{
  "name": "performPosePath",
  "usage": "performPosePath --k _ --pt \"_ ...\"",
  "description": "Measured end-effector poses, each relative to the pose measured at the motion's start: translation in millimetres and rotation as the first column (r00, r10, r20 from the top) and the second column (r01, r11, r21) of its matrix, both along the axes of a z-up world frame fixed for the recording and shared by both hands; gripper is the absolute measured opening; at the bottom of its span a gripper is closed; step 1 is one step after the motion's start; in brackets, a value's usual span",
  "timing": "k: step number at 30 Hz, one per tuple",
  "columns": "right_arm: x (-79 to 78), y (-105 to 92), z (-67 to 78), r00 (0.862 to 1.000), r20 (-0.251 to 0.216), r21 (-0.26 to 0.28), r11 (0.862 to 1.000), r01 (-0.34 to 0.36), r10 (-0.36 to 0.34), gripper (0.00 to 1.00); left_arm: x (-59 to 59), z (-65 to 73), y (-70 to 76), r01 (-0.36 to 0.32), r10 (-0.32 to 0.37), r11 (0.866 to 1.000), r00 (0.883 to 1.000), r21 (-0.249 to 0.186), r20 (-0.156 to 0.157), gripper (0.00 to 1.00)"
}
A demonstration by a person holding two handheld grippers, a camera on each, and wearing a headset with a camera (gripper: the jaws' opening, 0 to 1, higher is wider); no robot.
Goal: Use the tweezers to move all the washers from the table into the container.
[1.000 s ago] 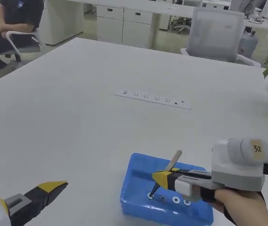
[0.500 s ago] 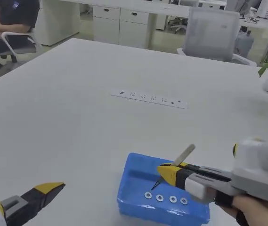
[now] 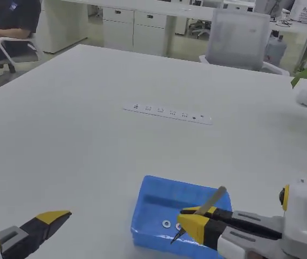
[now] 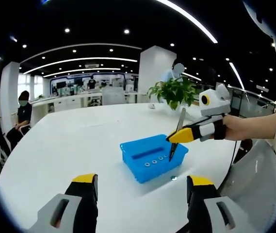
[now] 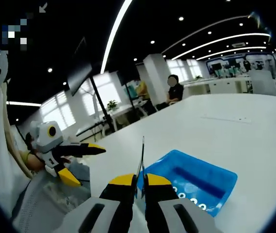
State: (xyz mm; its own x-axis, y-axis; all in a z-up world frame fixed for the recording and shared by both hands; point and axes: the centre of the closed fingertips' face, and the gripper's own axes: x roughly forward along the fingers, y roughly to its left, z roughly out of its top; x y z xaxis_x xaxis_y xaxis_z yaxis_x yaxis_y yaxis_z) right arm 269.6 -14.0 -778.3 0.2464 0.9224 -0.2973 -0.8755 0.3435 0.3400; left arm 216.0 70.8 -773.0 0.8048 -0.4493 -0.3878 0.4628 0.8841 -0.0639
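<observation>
- Blue container [image 3: 156,205], lower centre: the right gripper [image 3: 188,217], fingers clamped on the tweezers [image 3: 213,197], may knock it sideways.
- Left gripper [image 4: 140,180], fingers apart; the stray washer [image 4: 173,178] could slip from the tweezer tips.

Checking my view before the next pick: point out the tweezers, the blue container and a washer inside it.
tweezers [image 3: 213,197], head view, on the upper, free end of the shaft.
blue container [image 3: 156,202], head view, on the bare inner floor at its left.
washer [image 3: 166,223], head view, on the ring of the leftmost one.

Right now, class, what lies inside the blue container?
A row of small washers on the container floor. In the head view the right tool and tweezers cover some.
</observation>
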Motion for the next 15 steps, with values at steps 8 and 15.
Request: performPosePath --k 8,15 --pt "-8.8 -9.0 -28.5 1.0 -0.008 -0.103 0.995 -0.005 0.004 0.04 -0.3 -1.9 1.6 0.004 -0.004 1.0 1.0 0.0 0.001 0.75" --pt "-13.7 -10.0 -45.6 0.999 -0.007 -0.16 0.987 -0.035 0.035 0.04 -0.7 -3.8 3.4 0.003 -0.003 1.0 1.0 -0.003 0.0 0.75"
